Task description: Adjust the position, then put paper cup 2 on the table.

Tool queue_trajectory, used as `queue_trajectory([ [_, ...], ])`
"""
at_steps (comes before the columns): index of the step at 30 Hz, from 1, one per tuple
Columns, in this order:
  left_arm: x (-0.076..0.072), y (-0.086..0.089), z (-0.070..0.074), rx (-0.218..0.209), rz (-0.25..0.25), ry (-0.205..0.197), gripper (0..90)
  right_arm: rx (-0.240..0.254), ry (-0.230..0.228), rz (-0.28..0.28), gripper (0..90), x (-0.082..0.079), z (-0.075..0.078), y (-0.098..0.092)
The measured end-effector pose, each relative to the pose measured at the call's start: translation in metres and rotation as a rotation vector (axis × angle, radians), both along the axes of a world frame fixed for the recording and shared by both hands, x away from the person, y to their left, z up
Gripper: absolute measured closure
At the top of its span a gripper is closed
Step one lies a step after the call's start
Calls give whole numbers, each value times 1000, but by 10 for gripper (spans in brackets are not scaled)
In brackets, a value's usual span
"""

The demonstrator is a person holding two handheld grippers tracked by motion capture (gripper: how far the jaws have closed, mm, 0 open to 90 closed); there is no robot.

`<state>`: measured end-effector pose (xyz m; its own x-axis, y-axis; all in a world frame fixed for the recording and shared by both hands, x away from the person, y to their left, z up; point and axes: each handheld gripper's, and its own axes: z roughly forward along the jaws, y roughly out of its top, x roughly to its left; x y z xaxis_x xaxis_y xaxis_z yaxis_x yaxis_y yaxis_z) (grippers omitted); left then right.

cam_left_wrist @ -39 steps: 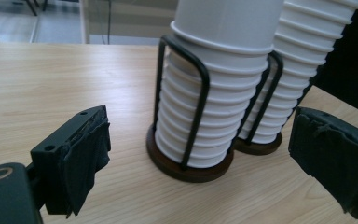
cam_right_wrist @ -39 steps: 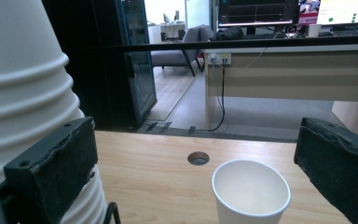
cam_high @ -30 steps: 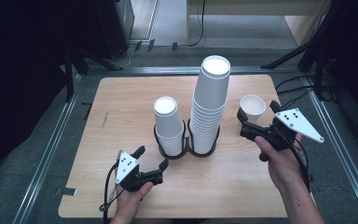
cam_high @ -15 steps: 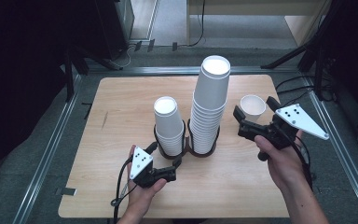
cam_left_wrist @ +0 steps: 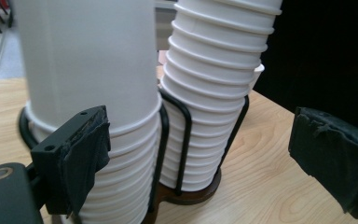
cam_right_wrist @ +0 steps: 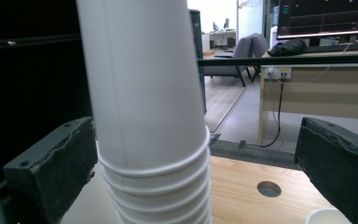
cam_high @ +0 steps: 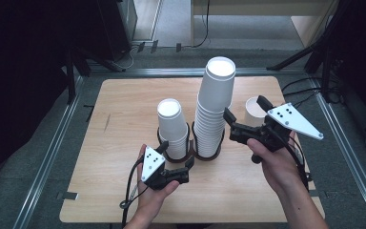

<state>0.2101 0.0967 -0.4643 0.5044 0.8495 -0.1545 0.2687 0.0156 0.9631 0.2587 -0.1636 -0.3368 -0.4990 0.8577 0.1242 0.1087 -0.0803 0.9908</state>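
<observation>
White paper cups sit nested in tall stack point(cam_high: 214, 112) and short stack point(cam_high: 173, 128) inside wire holder point(cam_high: 205, 153) for stability; right tool point(cam_high: 244, 120) gapes around tall stack, left tool point(cam_high: 177, 161) wide, empty.

Two stacks of white paper cups are counted on one wooden table point(cam_high: 124, 191): a tall stack point(cam_high: 214, 107) to the right and a short stack point(cam_high: 173, 128) to the left. The cups within each stack are too many and too tightly nested to be numbered. One wire holder point(cam_high: 190, 155) with a dark base is counted, its two rings taken up by the stacks. One single cup point(cam_high: 255, 110) is counted at the far right. Two handheld grippers are counted: the left gripper point(cam_high: 188, 164) near, the right gripper point(cam_high: 244, 110) beside the tall stack.
</observation>
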Motion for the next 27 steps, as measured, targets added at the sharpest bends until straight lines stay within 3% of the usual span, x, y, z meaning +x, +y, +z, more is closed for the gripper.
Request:
queue_trajectory([
  [11,7,-24,2,8,-4,3,55,-8,-11,58,0,2,11,19],
  [21,17,-42,3,25,-3,-18,64,-3,-21,64,0,12,17,29],
  [27,25,-52,4,30,3,-33,64,-31,-23,62,0,20,21,35],
])
